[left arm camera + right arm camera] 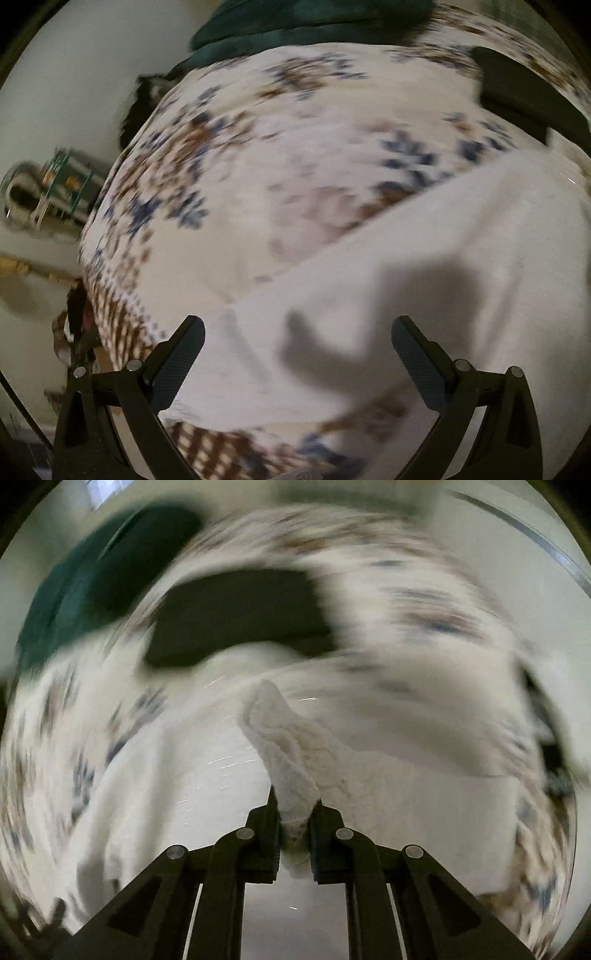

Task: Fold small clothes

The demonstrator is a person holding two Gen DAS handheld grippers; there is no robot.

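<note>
Right gripper [295, 805]: clamped tight on a bunched-up edge of the white garment [280, 746], whole view is pretty smeared.
Left gripper [297, 328]: jaws spread wide, holding nothing, hovering just over the cloth.
White garment [424, 280]: spread on the floral bedspread [229, 155].
Further back: a dark green cloth [295, 26] at the far edge; a black object [236, 616] lies beyond the garment.
</note>
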